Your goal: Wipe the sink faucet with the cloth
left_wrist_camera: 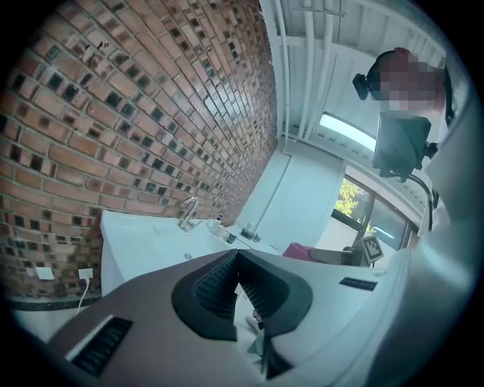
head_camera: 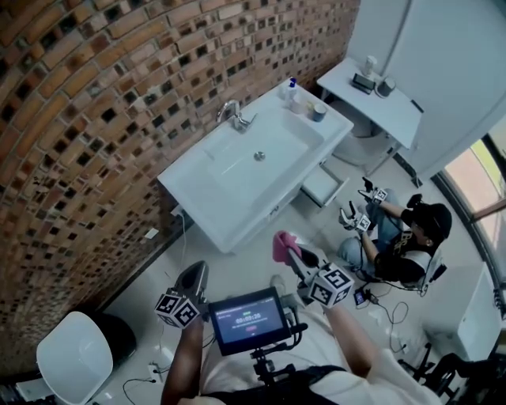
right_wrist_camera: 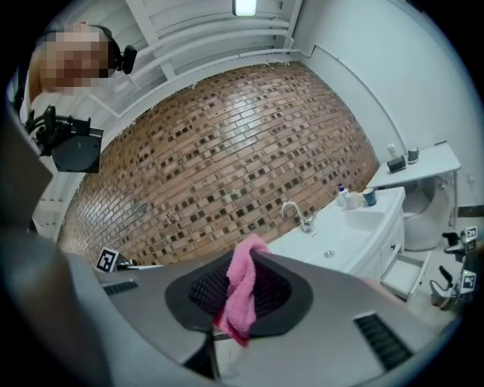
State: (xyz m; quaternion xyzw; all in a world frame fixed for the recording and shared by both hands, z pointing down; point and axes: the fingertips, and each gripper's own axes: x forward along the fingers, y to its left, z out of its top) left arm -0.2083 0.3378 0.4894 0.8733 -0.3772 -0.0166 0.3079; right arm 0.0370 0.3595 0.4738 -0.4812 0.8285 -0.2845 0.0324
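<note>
Beside the faucet (head_camera: 234, 115) stand bottles (head_camera: 292, 92) and a cup (head_camera: 318, 111); a person (head_camera: 407, 241) sits nearby.

A brick wall (head_camera: 95, 119) of red-brown and dark glazed bricks fills the upper left of the head view. Plain white walls (head_camera: 458, 55) close the upper right, where a white shelf (head_camera: 399, 115) stands on thin legs. A window (head_camera: 474, 186) shows at the right edge. The floor (head_camera: 237, 277) is pale and glossy. In the right gripper view a ceiling light (right_wrist_camera: 244, 7) glows at top centre.
</note>
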